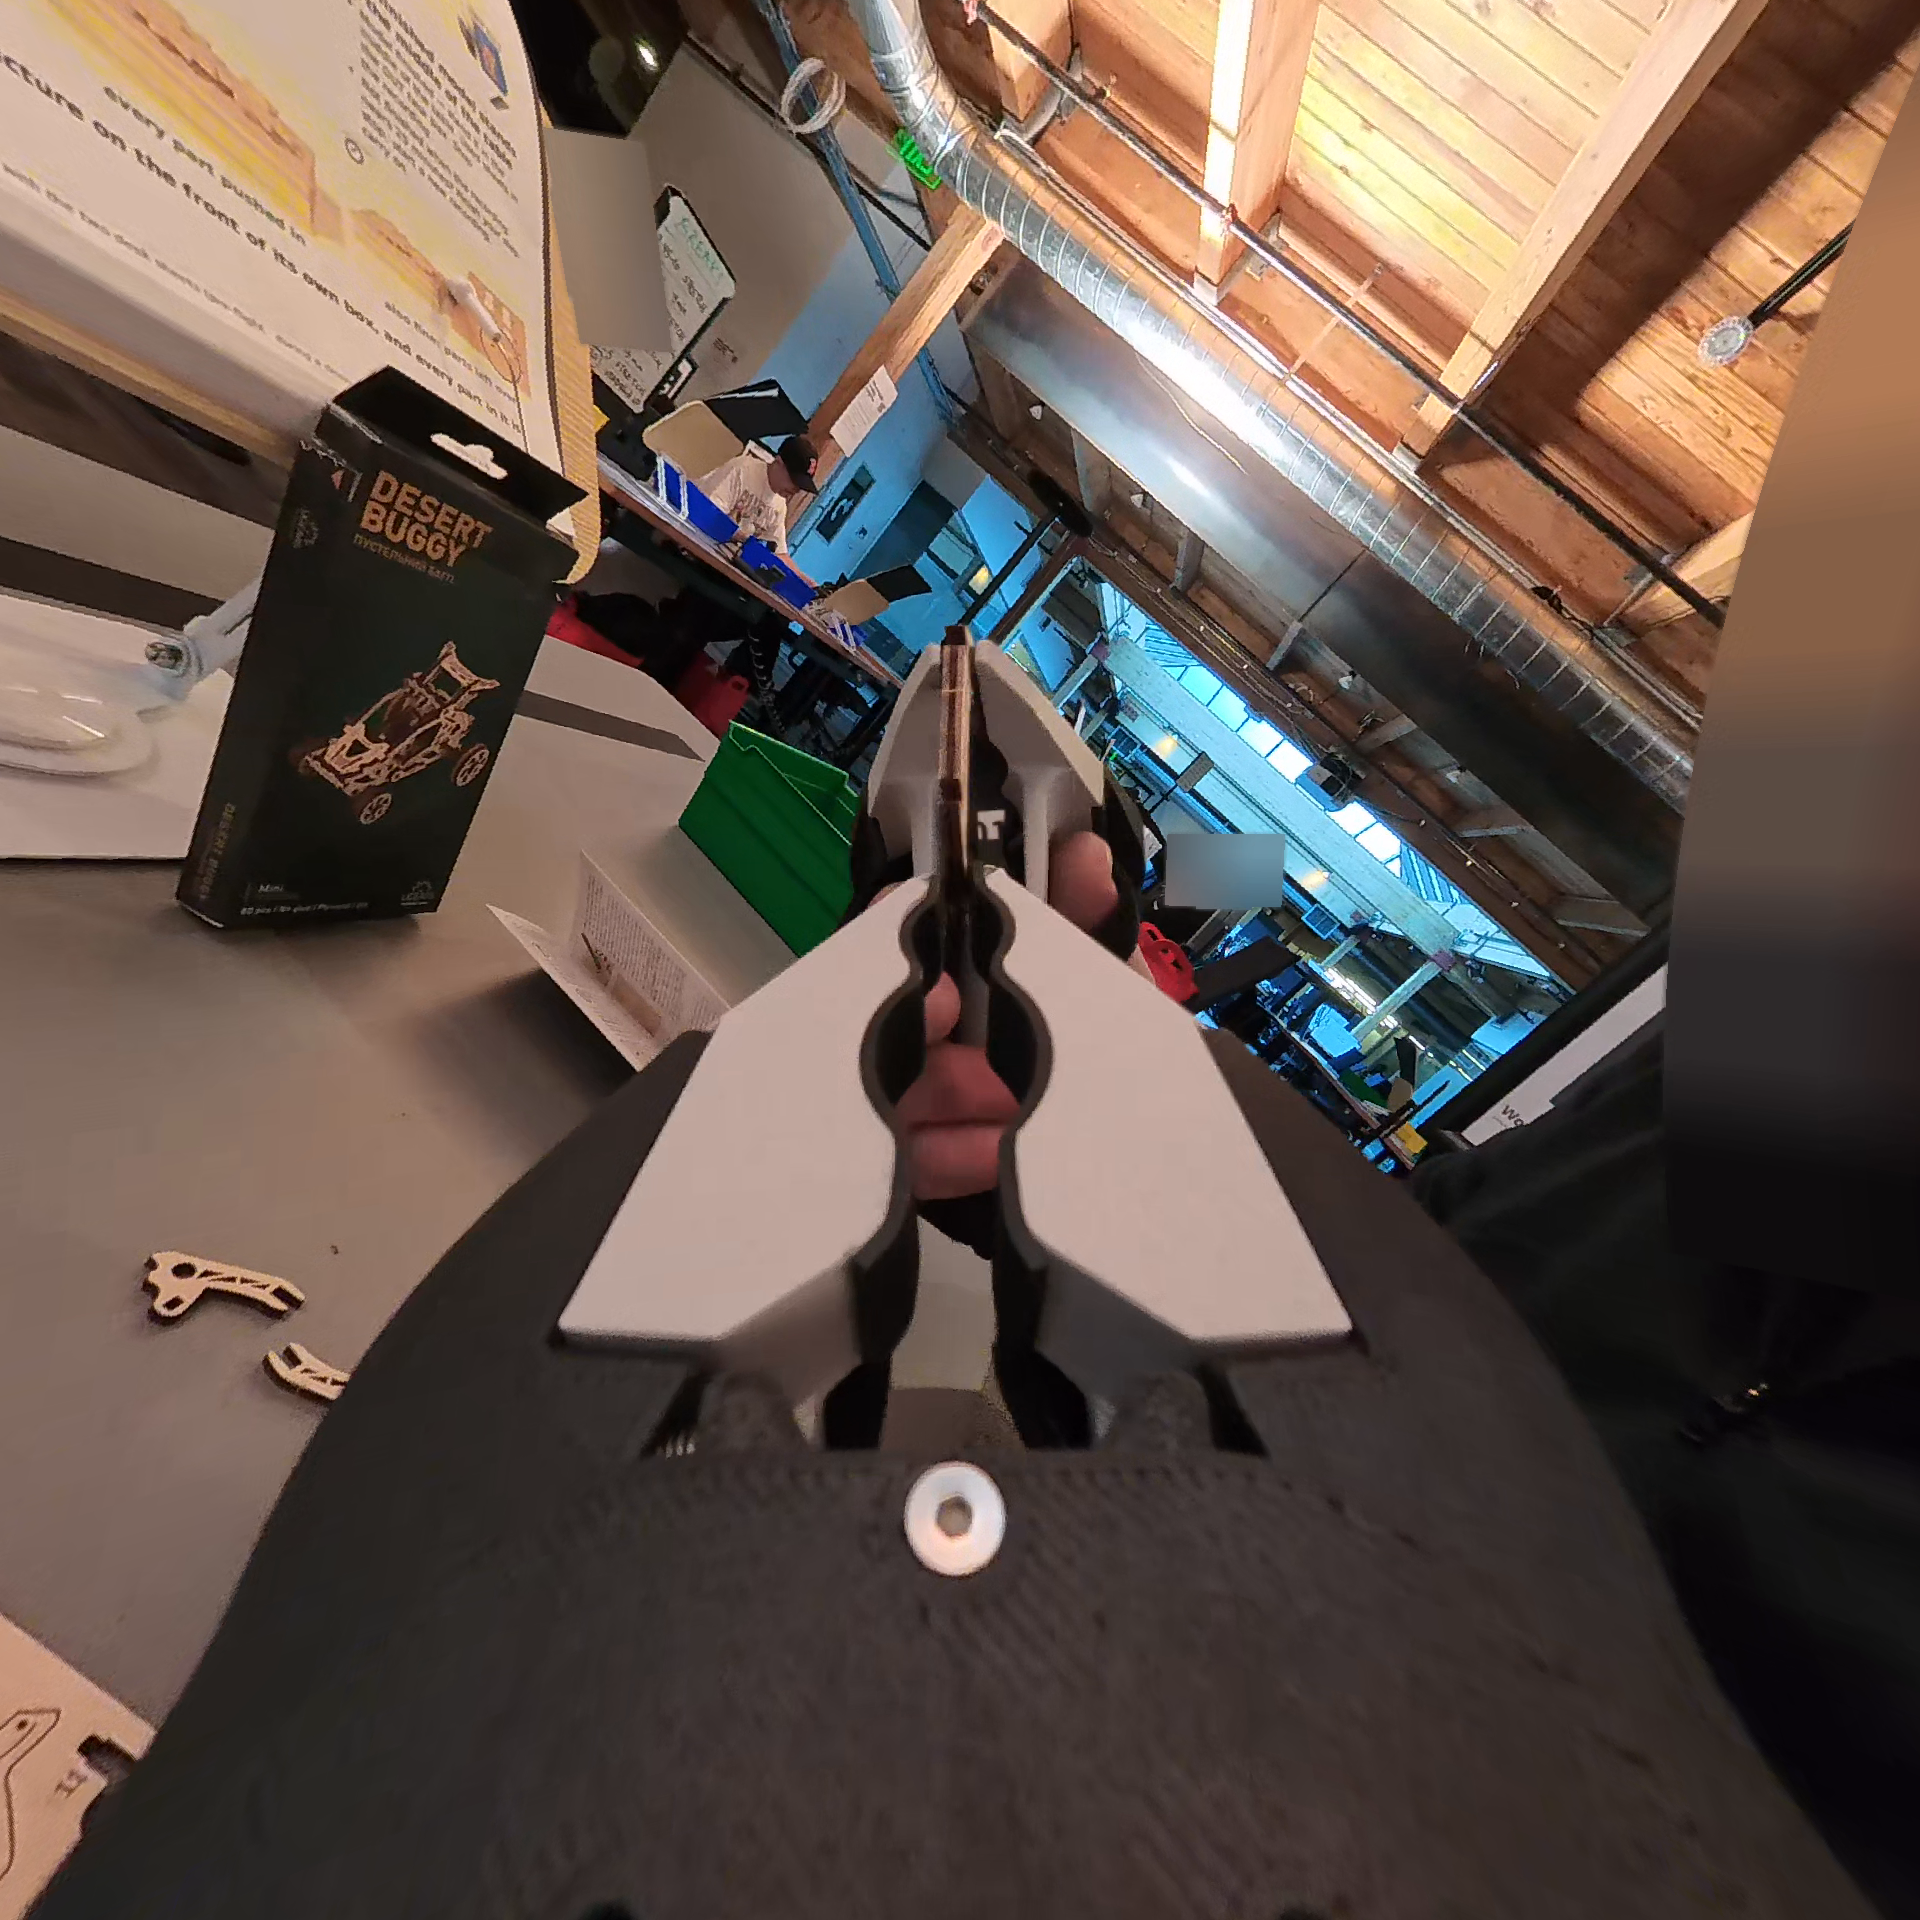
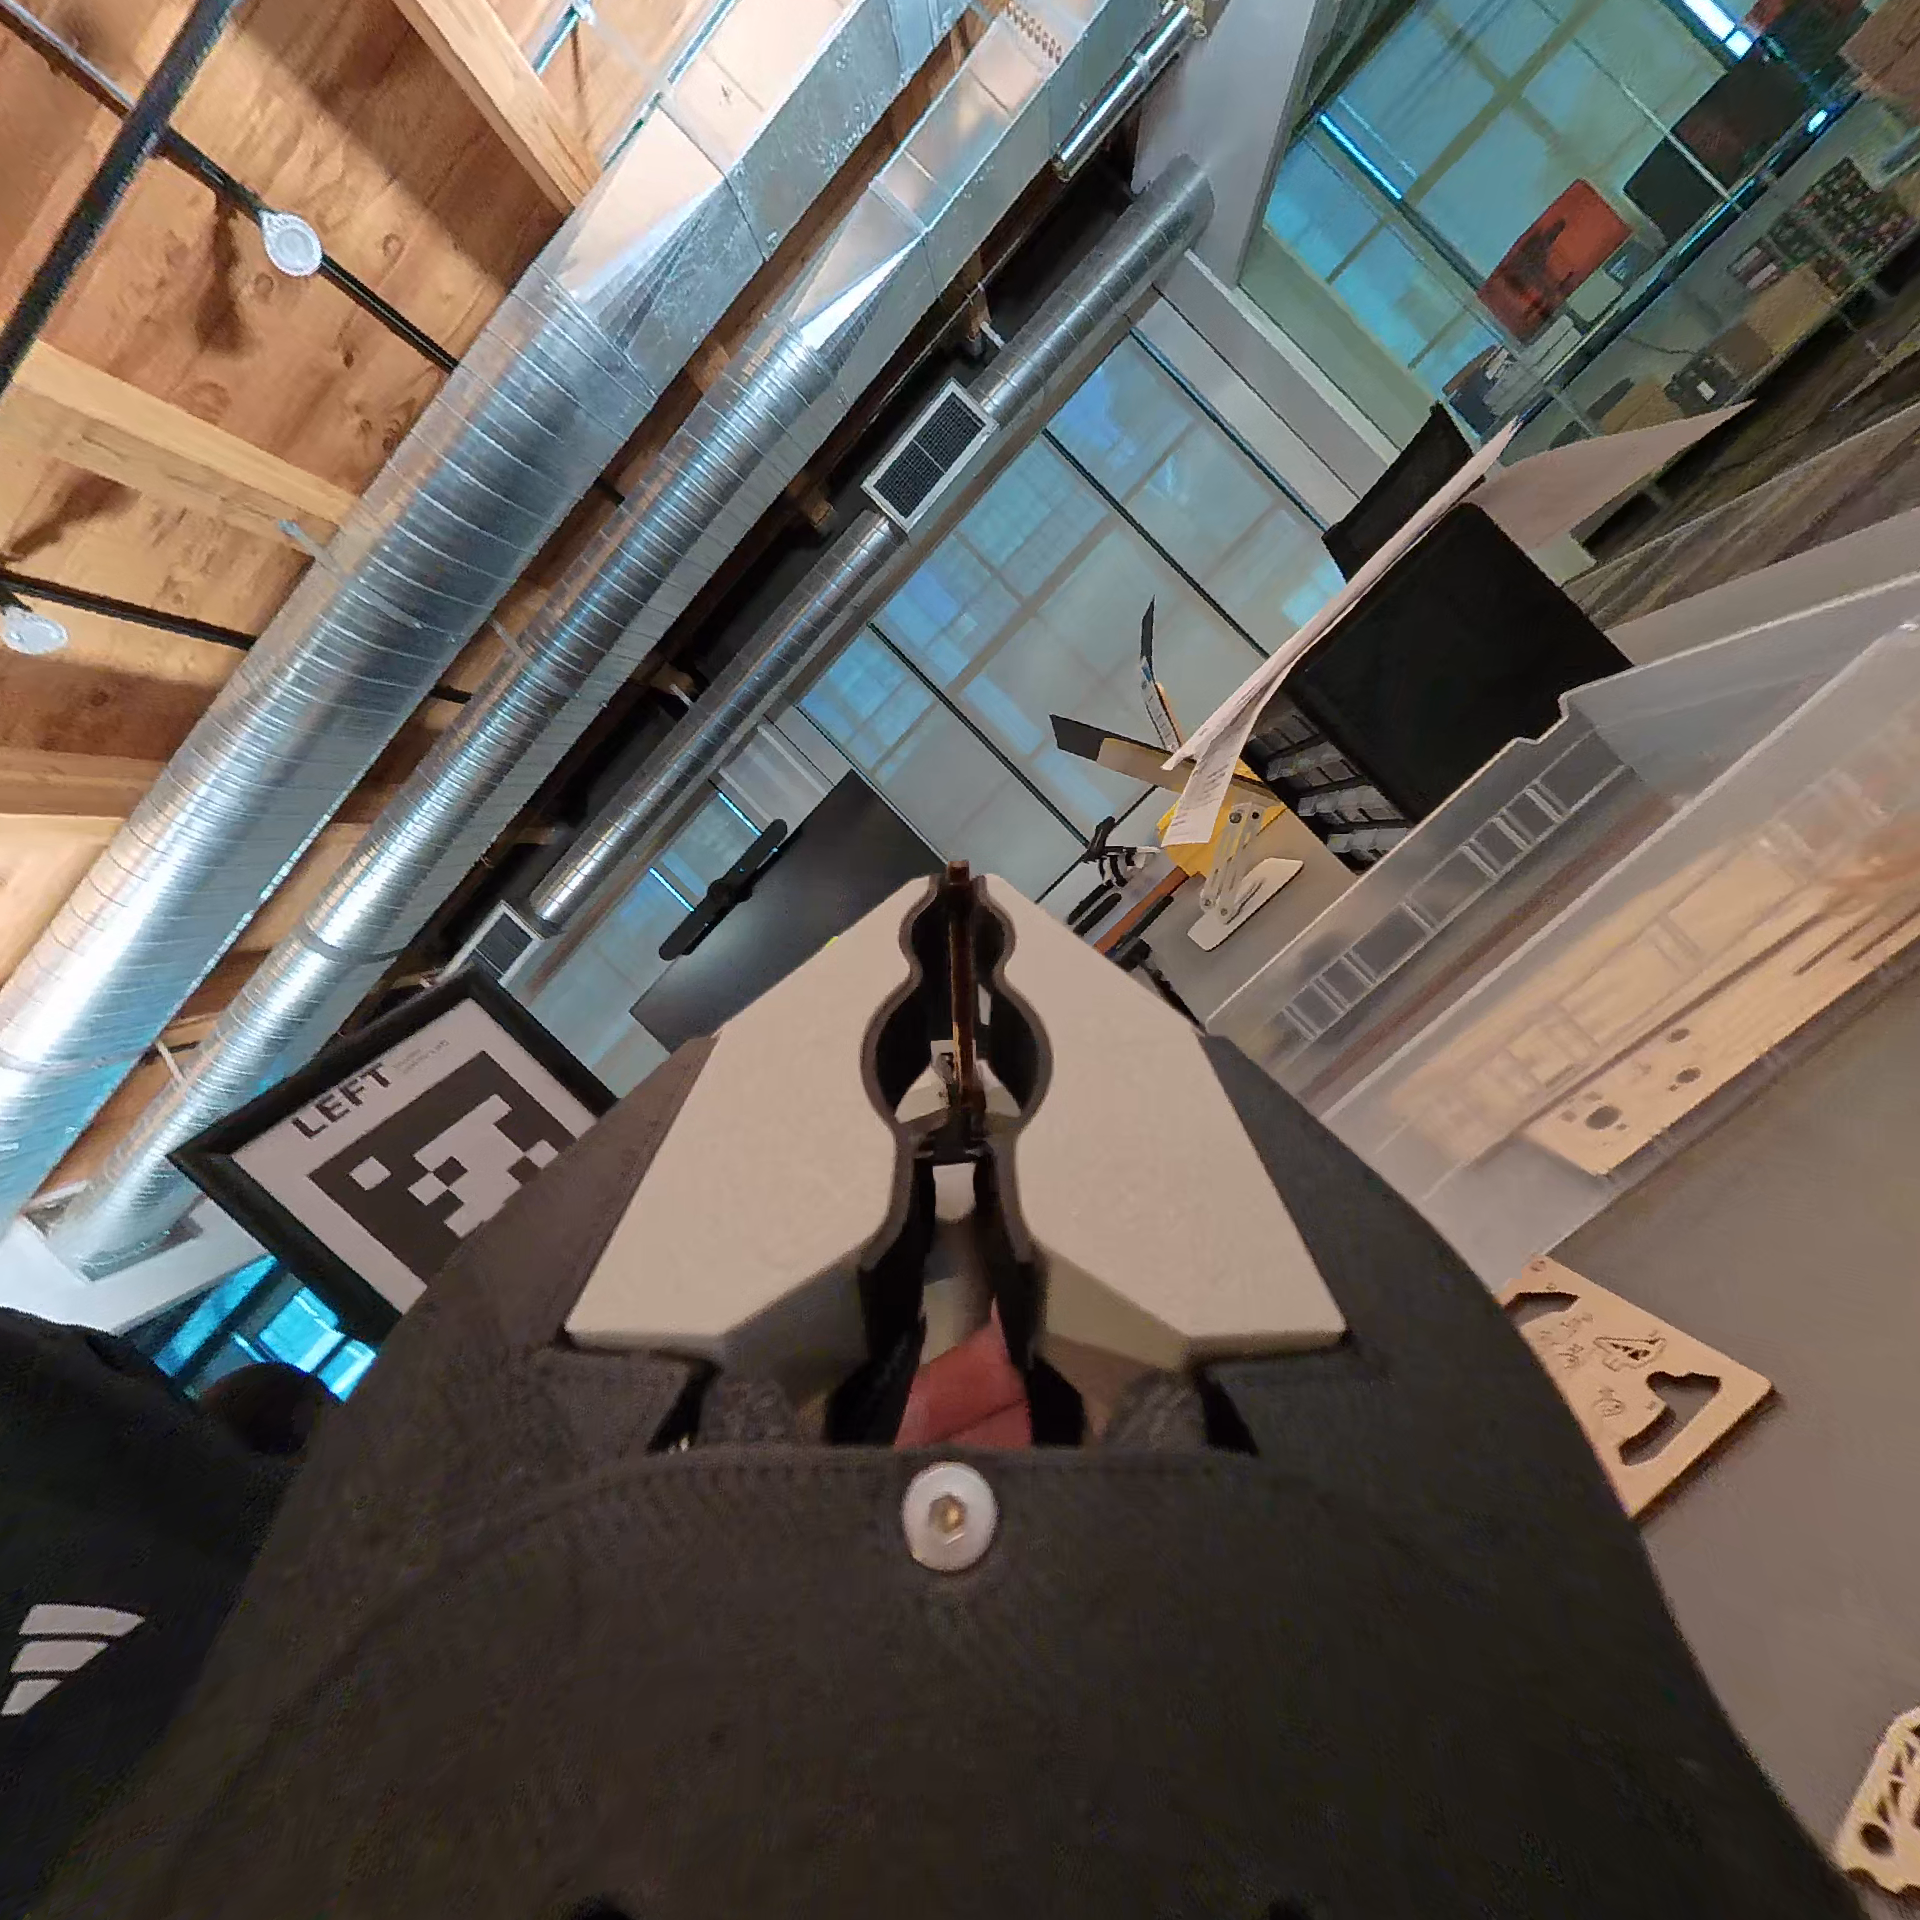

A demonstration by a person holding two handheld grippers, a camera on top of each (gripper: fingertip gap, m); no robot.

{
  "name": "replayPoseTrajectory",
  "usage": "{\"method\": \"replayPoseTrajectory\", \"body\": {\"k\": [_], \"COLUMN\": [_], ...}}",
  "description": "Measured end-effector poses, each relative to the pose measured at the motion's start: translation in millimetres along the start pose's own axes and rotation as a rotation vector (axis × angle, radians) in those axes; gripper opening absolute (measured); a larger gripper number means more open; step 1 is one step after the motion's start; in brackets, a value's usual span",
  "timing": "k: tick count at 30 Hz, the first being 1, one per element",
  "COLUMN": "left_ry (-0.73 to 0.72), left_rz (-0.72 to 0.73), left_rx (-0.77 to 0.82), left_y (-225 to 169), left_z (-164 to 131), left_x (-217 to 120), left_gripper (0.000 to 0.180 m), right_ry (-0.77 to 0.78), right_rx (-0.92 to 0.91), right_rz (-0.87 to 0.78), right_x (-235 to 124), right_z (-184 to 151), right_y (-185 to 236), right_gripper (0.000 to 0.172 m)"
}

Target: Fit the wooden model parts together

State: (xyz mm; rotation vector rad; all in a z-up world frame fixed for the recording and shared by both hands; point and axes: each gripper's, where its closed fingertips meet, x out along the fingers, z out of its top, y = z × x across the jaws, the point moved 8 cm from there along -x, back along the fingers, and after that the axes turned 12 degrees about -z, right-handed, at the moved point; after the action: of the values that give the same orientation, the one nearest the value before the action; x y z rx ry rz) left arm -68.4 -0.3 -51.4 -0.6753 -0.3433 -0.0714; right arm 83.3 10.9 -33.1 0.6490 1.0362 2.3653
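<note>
In the left wrist view a thin wooden part stands edge-on straight ahead. My left gripper is shut on its near end. My right gripper faces mine from beyond, and its white fingers are closed on the far end of the same part. A hand shows behind it. In the right wrist view my right gripper is shut on the wooden part, which shows edge-on between the pads. The left gripper's square marker plate shows at the lower left. Both grippers are raised above the table.
On the grey table stand a dark kit box, a folded leaflet and two loose wooden pieces. A green bin lies beyond. A clear plastic box and a cut-out wooden sheet are at the right. The gap from one gripper's tips to the other's is roughly 5 cm.
</note>
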Motion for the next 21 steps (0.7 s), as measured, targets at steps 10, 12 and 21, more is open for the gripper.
{"method": "replayPoseTrajectory", "body": {"k": [10,12,21], "left_ry": [-0.024,-0.032,0.004], "left_rz": [-0.043,-0.039,-0.054], "left_rx": [0.019,0.022,0.021], "left_y": [-1,-1,-2], "left_z": [5,6,2], "left_x": [-4,-5,0], "left_gripper": [0.002,0.002,0.001], "right_ry": [-0.008,0.004,0.05], "right_rx": [-0.196,-0.196,-0.195], "right_rz": [-0.022,-0.018,-0.031], "right_x": [-2,-2,6], "right_z": [-1,-5,-16], "right_y": [11,10,12], "right_gripper": [0.023,0.02,0.003]}}
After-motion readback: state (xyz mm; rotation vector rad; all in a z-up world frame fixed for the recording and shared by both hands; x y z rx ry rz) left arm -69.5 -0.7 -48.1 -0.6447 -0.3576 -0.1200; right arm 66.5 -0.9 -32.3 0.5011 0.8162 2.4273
